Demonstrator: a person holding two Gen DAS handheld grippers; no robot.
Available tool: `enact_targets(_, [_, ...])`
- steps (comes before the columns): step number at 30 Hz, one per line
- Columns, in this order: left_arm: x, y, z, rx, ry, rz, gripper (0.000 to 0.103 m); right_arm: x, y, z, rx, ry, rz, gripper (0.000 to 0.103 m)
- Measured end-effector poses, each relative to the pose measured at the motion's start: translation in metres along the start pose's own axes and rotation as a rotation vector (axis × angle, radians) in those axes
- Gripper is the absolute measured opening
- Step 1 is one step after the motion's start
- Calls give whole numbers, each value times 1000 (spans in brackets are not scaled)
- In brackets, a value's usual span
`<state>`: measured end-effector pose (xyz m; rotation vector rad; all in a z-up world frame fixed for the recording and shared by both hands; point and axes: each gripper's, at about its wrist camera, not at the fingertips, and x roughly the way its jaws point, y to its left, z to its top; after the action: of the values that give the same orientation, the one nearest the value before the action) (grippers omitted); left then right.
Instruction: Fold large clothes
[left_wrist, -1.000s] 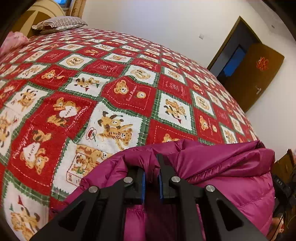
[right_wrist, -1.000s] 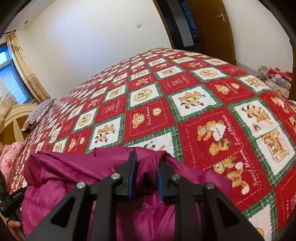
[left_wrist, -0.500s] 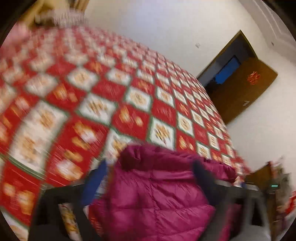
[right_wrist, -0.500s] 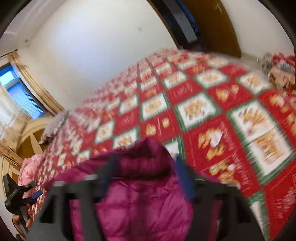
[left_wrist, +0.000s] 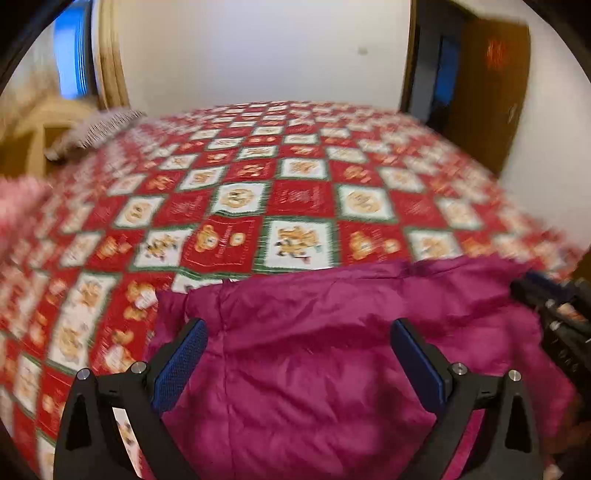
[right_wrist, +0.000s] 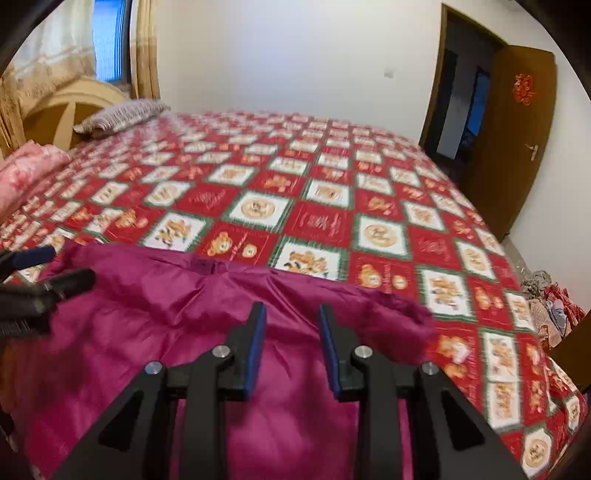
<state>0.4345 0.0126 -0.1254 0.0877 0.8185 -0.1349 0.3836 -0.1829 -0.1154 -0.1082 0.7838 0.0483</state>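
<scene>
Item: magenta padded jacket (left_wrist: 332, 354), lying in a loose fold along the near edge of the bed (right_wrist: 461, 236), its far hem bunched and uneven.

Left gripper (left_wrist: 299, 354): jaws spread wide, having just opened; we see the jacket beneath and between the pads but nothing pinched. It holds nothing.

Right gripper (right_wrist: 291, 343): jaws have just been closing and stand partly apart, a clear gap between the blue pads, no fabric clamped. The jacket lies under them, unheld.

Risks, as we judge them:
- The slick, puffy shell may spring back and undo the fold, since neither gripper pins it.
- The ragged right end, raised off the quilt, may flop over the near edge and drag the bulk after it.
- A regrasp may catch only the outer layer, so the fill shifts and the next fold skews.
- Both views are smeared, so a hasty closing may miss the hem.

Surface: red, white and green patchwork quilt (right_wrist: 325, 206) with bear motifs, covering the bed.

Room: striped pillow (right_wrist: 122, 114) and pink bedding (right_wrist: 29, 166) at the far left corner by a wooden headboard (right_wrist: 62, 110); curtained window (right_wrist: 107, 40); white wall (right_wrist: 295, 55); open brown door (right_wrist: 517, 140) at the right.
</scene>
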Motion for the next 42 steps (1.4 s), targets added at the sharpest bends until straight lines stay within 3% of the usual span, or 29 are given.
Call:
enact_targets(4, [27,-9,-14,61,26,42,99,44,-12,-18,50,71,10,32])
enact_targets(9, [46,10,-27,-50,17,-49,102,48,-21,-28,129,62,71,34])
enact_targets(12, [52,9,-29,-75,18,-54,102,50,-24,-26,154,65,90,33])
enact_targets(17, [54,10,-30,-95,29,-64,102,31,-55,-26,253,7,-11,31])
enact_targets(20, [54,11,-29,-101,29,-72,102,40,-100,-39,377,67,-116,31])
enact_targets(22, [54,12,-29,-104,26,-77,102,50,-121,-49,454,100,-131,31])
enact_targets(24, [54,12,-29,-105,25,-77,102,51,-135,-58,540,74,-77,31])
enact_targets(31, [52,14,-29,-105,57,-75,102,53,-122,-51,465,89,-130,36])
enact_targets(35, [18,37,-38,-157,70,-100,102,46,-121,-46,428,145,-152,36])
enact_targets(37, [-7,56,-50,-199,55,-125,102,18,-114,-46,401,99,-165,36])
enact_targets(38, [-16,63,-55,-215,48,-123,102,-3,-104,-45,385,42,-139,36])
enact_targets(42, [-48,85,-82,-272,10,-98,102,-52,-53,-46,272,-53,-36,35])
